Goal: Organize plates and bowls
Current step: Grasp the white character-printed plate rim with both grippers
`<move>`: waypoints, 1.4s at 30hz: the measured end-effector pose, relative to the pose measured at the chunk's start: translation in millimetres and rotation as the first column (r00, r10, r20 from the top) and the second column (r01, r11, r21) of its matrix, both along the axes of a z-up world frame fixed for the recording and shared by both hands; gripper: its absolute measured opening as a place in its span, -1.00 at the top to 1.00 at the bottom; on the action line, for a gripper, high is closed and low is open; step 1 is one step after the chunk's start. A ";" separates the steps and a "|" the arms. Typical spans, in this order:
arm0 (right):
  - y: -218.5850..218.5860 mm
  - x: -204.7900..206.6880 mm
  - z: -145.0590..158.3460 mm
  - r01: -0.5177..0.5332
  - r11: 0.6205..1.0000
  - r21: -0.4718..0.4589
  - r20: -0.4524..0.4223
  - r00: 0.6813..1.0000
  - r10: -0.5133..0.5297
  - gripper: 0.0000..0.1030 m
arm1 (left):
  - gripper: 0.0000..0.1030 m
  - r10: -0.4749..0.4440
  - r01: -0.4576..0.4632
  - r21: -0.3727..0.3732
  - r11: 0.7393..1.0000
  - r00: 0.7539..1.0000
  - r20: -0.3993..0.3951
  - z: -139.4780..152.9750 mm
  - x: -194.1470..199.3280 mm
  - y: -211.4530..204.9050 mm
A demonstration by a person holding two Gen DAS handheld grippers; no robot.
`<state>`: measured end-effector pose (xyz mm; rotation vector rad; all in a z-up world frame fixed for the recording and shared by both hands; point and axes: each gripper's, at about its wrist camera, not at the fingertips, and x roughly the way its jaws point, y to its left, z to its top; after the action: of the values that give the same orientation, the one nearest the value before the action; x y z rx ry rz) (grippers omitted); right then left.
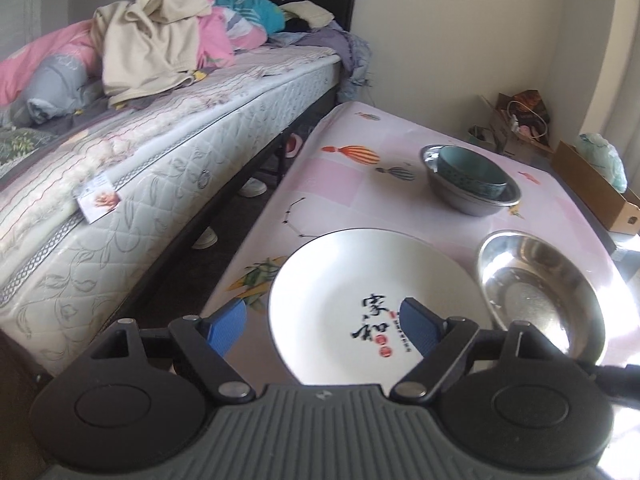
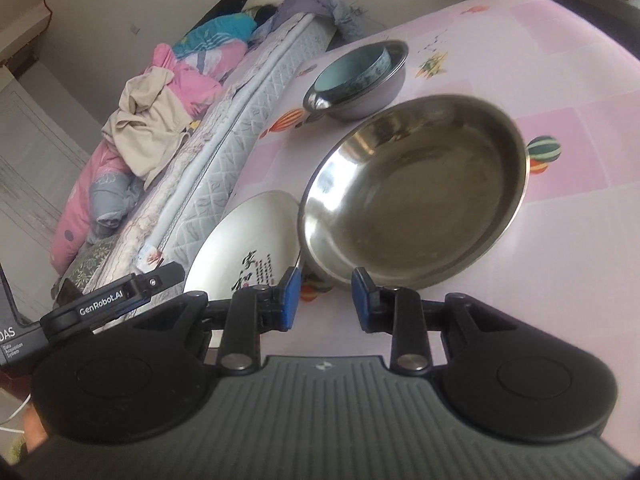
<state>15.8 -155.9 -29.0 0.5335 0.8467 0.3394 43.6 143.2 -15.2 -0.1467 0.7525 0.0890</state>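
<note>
Trouble in the left wrist view would start at the white plate point(image 1: 360, 300), which lies flat on the pink tablecloth point(image 1: 360, 152) with its near rim between the wide-spread blue pads of the left gripper point(image 1: 324, 326); those tongs are released and grasp nothing, and a flat, glazed rim could slip out of a shallow pinch or push the cloth along. Just to its right sits the steel dish point(image 1: 540, 292), close enough that a lifted plate might knock it. Farther back, the teal bowl point(image 1: 472, 172) nests tilted inside a steel bowl point(image 1: 468, 192), a stack that could rock if bumped. From the right wrist view, the right gripper point(image 2: 324, 300) hangs just short of the steel dish's point(image 2: 412, 200) near rim, jaws apart and empty; a careless approach could shove the dish against the white plate point(image 2: 240, 248) beside it.
</note>
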 end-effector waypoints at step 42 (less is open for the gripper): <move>77.4 42.3 -43.9 -0.040 0.998 -0.050 -0.043 0.998 0.038 0.74 | 0.74 -0.011 -0.002 -0.105 0.994 0.993 -0.113 -40.1 34.8 44.4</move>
<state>58.1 -78.4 -72.9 0.4787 0.9047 0.3431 78.4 187.6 -55.3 -0.2420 0.8718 0.0536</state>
